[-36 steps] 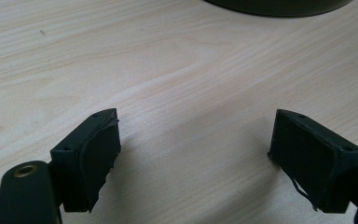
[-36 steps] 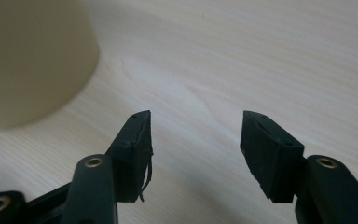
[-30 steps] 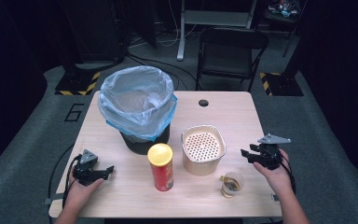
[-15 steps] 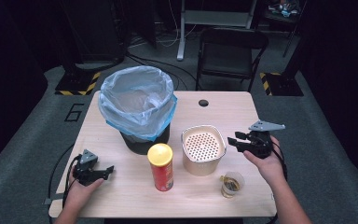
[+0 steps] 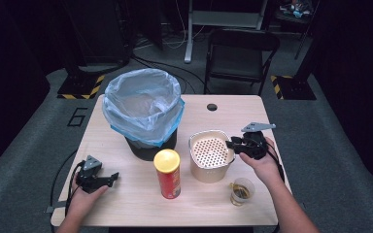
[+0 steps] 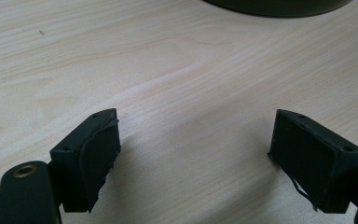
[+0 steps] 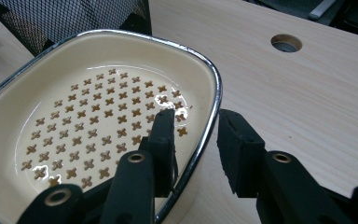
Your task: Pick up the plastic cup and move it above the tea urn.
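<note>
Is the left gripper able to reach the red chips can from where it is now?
Probably yes: the left gripper rests open on the table, and bare wood lies between it and the chips can.

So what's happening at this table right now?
A person holds a gripper in each hand. The right gripper has just been closing over the rim of the cream perforated bowl, one jaw inside and one outside, with a small gap left. The left gripper rests open on the table. A chip can, lined bin and glass stand nearby.
</note>
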The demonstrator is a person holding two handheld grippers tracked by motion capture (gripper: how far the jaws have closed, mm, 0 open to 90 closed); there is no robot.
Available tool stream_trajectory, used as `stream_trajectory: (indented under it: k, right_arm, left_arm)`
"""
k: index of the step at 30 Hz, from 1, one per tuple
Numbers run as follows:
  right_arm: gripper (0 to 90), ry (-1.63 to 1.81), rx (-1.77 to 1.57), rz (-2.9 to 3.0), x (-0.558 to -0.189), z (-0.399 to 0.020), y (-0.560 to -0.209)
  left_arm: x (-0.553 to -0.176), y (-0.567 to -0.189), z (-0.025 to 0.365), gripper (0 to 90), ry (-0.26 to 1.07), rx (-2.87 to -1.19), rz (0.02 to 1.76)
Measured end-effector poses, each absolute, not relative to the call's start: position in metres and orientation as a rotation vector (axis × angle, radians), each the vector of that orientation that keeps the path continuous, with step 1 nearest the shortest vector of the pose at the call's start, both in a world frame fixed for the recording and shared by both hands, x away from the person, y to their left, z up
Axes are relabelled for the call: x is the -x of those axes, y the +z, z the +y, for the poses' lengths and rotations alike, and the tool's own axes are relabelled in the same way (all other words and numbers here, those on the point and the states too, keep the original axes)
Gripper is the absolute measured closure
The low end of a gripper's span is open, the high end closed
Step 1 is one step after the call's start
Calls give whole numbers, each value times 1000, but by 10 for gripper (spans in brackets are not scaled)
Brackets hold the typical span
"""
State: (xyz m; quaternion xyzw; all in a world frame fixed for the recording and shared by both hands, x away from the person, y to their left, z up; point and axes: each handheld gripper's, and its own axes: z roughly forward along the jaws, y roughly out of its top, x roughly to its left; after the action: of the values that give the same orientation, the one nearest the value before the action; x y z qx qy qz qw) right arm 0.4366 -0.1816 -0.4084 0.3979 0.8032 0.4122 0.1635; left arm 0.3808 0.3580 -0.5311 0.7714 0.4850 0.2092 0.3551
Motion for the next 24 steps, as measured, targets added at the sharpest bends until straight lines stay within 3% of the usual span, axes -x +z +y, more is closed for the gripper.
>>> stream_trajectory:
  k: [24]
  right_arm:
    - [747,1171,-1039,2366,-418,-176,-413]
  left_arm:
    - [-381,-531,358,157,539,-1999,1252]
